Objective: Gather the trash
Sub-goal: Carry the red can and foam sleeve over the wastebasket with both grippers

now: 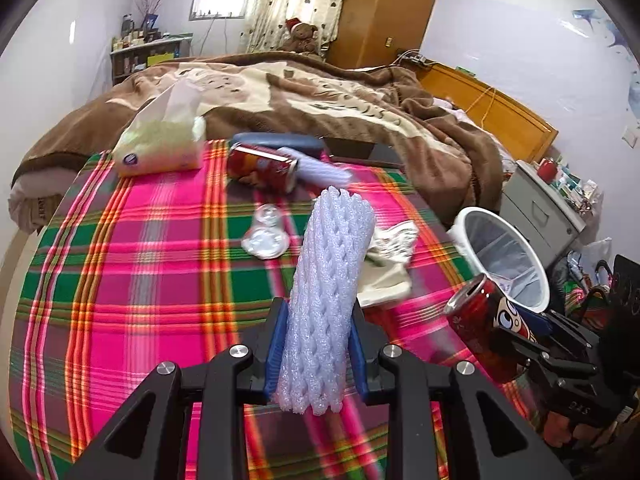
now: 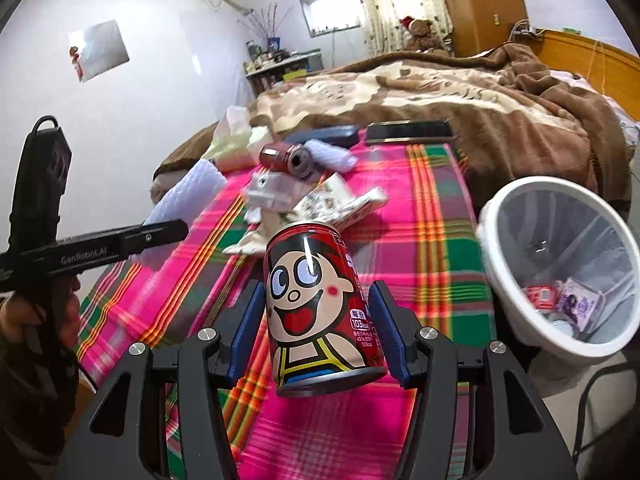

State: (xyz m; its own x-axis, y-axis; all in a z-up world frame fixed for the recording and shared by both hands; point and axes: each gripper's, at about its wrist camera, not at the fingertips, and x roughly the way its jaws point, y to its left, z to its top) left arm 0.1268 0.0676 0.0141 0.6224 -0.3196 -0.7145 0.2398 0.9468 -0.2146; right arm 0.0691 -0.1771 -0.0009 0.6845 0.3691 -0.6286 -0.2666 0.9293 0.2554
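Bedroom interior, white walls; table under a plaid cloth (image 1: 160,280) in pink, green and orange, set against a bed with a brown blanket (image 1: 304,92).

Left gripper (image 1: 318,354): blue pads closed on a white foam net sleeve (image 1: 328,300), held upright above the cloth; the sleeve's lower end is cut off behind the black frame.

Right gripper (image 2: 320,336): pads clamped on both sides of a red cartoon can (image 2: 316,304), lifted clear of the cloth, face print toward the camera; rear of the can hidden.

White trash bin (image 2: 560,264): stands off the table's right edge, lined with a clear bag. Contents partly legible: a red wrapper and a pale packet; the rest too dim to name.

On the cloth, far half:
- second red can (image 1: 262,166), lying on its side
- another foam sleeve (image 1: 320,170), just behind that can, blurred
- crumpled clear plastic (image 1: 266,234)
- printed paper wrapper (image 1: 390,264), partly hidden behind the held sleeve
- tissue pack (image 1: 160,148), far left corner
- dark blue case (image 2: 326,136) and phone (image 2: 408,131) at the far edge, beside the blanket.

Background: wooden wardrobe (image 1: 384,8), patterned curtain (image 1: 296,0), teddy bear (image 1: 300,36), cluttered shelf (image 1: 144,48); its items too small to identify.
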